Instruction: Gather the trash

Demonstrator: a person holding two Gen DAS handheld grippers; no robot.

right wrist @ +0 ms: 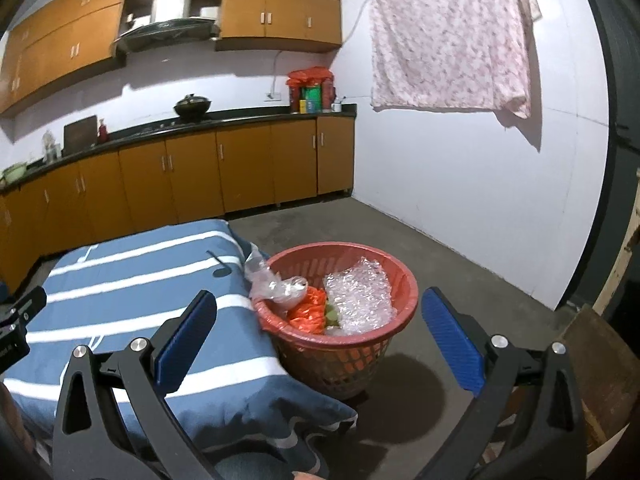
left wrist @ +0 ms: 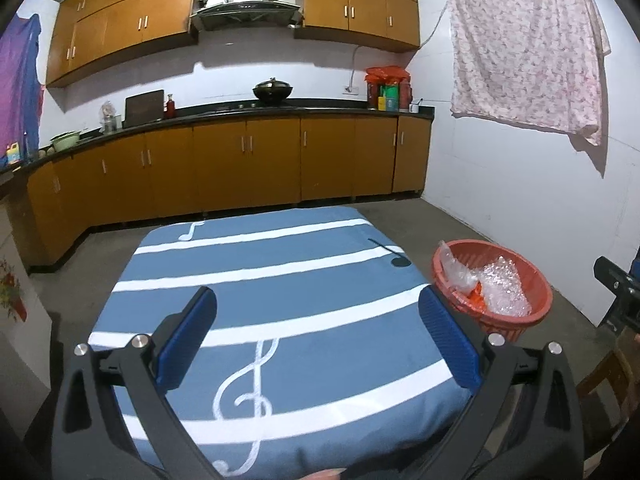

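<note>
Orange kitchen cabinets [left wrist: 224, 160] back a table under a blue music-note cloth [left wrist: 280, 300]. Beside it on the floor, the red basket [right wrist: 384, 344] holds bubble wrap [right wrist: 358, 296], clear plastic [right wrist: 272, 284] and orange scraps [right wrist: 308, 308]. Left gripper [left wrist: 320, 336] and right gripper [right wrist: 320, 340] both stand spread wide, gripping nothing.

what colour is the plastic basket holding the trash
Salmon red, a round slotted plastic basket; the right wrist view shows it best.
</note>
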